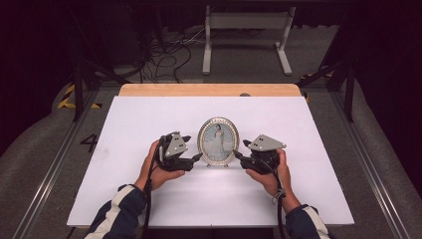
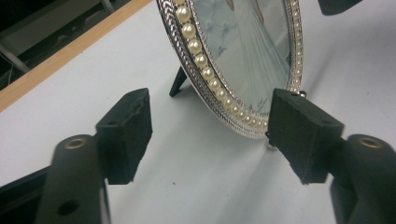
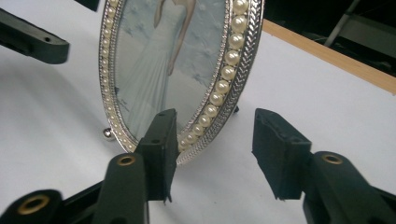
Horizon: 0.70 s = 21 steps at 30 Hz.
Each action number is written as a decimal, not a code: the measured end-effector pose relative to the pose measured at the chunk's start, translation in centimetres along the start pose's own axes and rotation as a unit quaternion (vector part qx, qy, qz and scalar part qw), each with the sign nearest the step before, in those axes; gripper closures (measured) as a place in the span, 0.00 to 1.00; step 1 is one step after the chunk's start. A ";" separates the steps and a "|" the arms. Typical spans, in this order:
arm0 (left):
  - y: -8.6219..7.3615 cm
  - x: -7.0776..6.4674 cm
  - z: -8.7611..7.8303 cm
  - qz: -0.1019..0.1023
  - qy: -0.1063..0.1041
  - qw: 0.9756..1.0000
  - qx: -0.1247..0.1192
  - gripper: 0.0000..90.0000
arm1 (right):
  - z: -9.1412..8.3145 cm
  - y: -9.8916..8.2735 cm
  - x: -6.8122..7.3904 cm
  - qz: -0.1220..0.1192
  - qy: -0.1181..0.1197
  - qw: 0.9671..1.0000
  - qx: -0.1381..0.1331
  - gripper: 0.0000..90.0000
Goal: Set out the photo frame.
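Note:
An oval silver picture frame [image 1: 218,141] with a pearl rim stands upright mid-table on its back leg [image 2: 177,81] and holds a photo of a person in a white gown. My left gripper [image 1: 193,148] is at its lower left edge. In the left gripper view the jaws [image 2: 210,126] straddle the rim [image 2: 219,93] with clear gaps, so it is open. My right gripper [image 1: 241,149] is at the lower right edge. In the right gripper view its jaws [image 3: 219,140] stand apart, one before the glass [image 3: 163,60] and one behind the frame, neither pressing.
The white tabletop [image 1: 149,199] has bare room on every side of the frame. A wooden strip [image 1: 209,89] runs along its far edge. Beyond are floor cables [image 1: 164,59] and a white metal stand [image 1: 246,30]. Metal rails [image 1: 54,169] flank the table.

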<state>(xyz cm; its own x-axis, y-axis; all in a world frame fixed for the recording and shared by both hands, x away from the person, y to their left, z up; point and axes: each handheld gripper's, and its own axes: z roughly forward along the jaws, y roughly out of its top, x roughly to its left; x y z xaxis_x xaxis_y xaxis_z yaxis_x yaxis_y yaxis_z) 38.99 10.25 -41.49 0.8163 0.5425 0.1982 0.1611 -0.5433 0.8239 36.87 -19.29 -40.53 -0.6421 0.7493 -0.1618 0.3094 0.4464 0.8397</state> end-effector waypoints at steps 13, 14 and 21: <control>-0.8 0.0 -1.3 0.006 -0.001 1.000 0.008 0.18 | -0.7 -0.3 0.2 -0.028 -0.024 0.999 0.017 0.35; -0.9 0.0 -1.4 0.005 -0.003 1.000 0.009 0.18 | -0.7 -0.3 0.2 -0.029 -0.027 0.999 0.018 0.34; -1.4 0.1 -2.0 0.011 -0.007 1.000 0.017 0.12 | -1.0 -0.6 0.1 -0.024 -0.030 0.999 0.021 0.30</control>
<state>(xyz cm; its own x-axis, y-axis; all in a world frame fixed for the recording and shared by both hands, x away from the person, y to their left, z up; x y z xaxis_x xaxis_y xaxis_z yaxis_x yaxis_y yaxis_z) 37.71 12.36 -41.56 0.8273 0.5218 0.2082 0.1620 -0.5765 0.8009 35.94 -20.00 -40.56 -0.6145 0.7535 -0.2339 0.3086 0.5024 0.8077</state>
